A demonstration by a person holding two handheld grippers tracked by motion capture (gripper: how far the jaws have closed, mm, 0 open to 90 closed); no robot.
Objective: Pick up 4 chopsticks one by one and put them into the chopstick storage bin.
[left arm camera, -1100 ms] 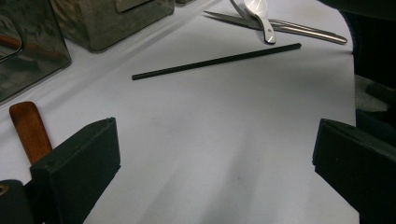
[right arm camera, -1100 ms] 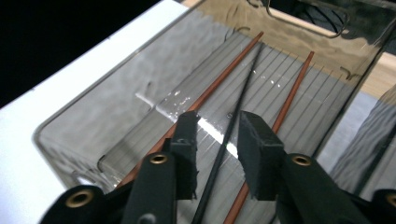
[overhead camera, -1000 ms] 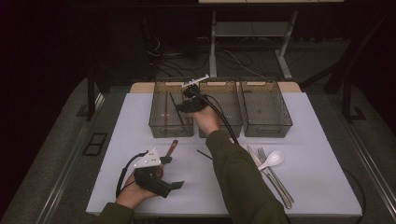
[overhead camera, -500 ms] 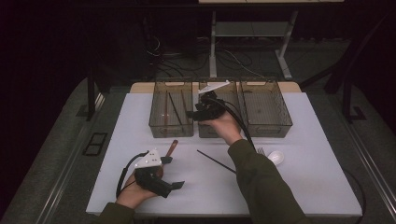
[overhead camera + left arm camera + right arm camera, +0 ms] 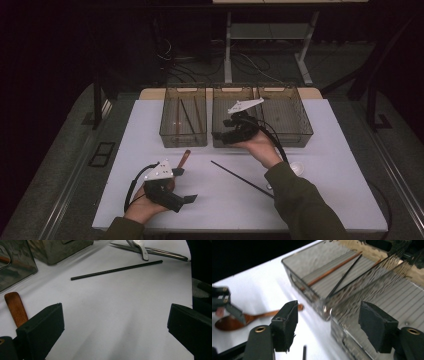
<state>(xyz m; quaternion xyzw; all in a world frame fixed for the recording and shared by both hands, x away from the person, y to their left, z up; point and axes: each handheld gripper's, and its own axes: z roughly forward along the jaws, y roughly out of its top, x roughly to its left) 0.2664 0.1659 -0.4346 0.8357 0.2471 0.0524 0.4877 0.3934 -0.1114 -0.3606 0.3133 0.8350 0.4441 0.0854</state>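
1. The sorting of utensils into the three clear bins looked to be between picks. The right gripper (image 5: pixel 226 134) hung over the near wall of the middle bin (image 5: pixel 235 141), its fingers spread with nothing between them; they had just been opening.
2. Chopsticks already lay in the left bin (image 5: pixel 183 140). One black chopstick (image 5: pixel 242 178) lay loose on the table (image 5: pixel 325 200), just in front of the bins and between the two hands.
3. My guess was that this chopstick came next. The right hand would have to come back toward the person, drop low and line its fingers across the thin stick.
4. The right forearm reached forward from the lower edge, hand under the gripper body, cable trailing back.
5. The left gripper (image 5: pixel 191 199) rested low near the table's front edge, fingers wide apart and empty, beside a wooden spoon (image 5: pixel 15 307).
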